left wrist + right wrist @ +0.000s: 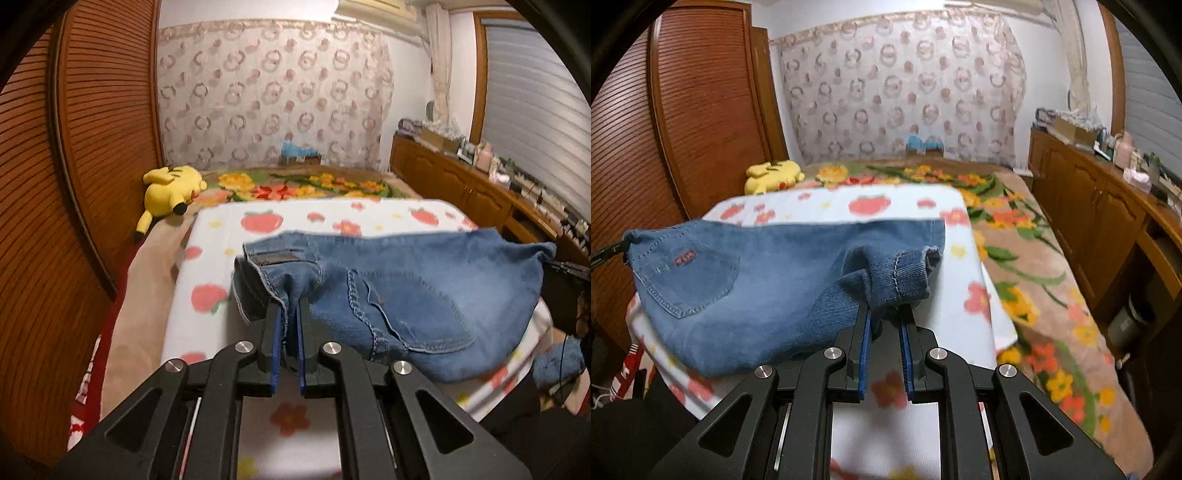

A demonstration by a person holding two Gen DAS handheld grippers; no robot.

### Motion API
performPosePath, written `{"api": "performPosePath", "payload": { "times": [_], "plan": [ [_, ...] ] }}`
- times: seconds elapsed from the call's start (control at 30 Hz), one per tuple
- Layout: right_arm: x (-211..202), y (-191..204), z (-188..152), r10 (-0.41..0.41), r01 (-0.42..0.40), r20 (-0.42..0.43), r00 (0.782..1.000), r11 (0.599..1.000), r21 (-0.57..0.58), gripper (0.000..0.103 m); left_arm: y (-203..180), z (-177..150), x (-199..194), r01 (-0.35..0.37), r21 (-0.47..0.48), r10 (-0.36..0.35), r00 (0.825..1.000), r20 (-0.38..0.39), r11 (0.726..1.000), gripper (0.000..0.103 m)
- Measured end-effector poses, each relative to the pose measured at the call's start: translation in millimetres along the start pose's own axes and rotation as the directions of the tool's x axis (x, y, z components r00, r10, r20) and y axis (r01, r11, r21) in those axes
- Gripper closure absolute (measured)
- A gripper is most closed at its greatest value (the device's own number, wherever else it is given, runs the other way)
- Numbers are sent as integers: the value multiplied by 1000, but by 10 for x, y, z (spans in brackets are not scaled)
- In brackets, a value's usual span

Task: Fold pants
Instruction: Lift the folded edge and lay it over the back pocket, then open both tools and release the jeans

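Note:
Blue denim pants (pixel 424 288) hang folded in the air over a white fruit-print blanket (pixel 221 236) on the bed. My left gripper (pixel 289 306) is shut on the waistband end, with the back pocket to its right. In the right wrist view my right gripper (pixel 886 314) is shut on the hem end of the pants (pixel 757 280); the cuff bunches just past its fingertips. The other gripper shows as a dark shape at the far edge of each view, at the right (pixel 569 273) and at the left (pixel 607 253).
A yellow plush toy (pixel 171 190) lies at the far left of the bed by a wooden louvred wardrobe (pixel 92 147). A floral blanket (pixel 1034 258) covers the bed's right side. A wooden sideboard (pixel 1108 206) with clutter runs along the right wall.

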State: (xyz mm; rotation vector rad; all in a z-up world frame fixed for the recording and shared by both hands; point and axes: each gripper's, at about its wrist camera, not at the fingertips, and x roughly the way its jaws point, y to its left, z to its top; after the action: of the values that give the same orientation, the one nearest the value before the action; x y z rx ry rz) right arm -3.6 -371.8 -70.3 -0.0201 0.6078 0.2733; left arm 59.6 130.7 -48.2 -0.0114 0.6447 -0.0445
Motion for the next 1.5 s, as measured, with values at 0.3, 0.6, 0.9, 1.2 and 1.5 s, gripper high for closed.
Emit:
{"api": "performPosePath", "payload": {
  "times": [0.3,0.6,0.9,1.2,1.5],
  "plan": [
    [73,-25,16,3,-2,-25,1000,999,43,88,47,-28,-44,-10,-11,10,1000,-5,1000,57],
    [-72,12,6,1,0,-12,1000,998,61,83,-229,59,78,73,35,-73,997,-5,997,27],
    [-96,-12,-44,-5,5,4,1000,998,69,70,-684,63,343,157,74,-155,987,-37,985,27],
    [-9,-86,-78,-13,15,-15,1000,995,103,63,-993,45,447,190,95,-185,981,-62,977,27],
    [82,-100,-96,-9,14,-41,999,991,131,59,-1178,31,543,206,116,-197,976,-89,972,27]
  ]
}}
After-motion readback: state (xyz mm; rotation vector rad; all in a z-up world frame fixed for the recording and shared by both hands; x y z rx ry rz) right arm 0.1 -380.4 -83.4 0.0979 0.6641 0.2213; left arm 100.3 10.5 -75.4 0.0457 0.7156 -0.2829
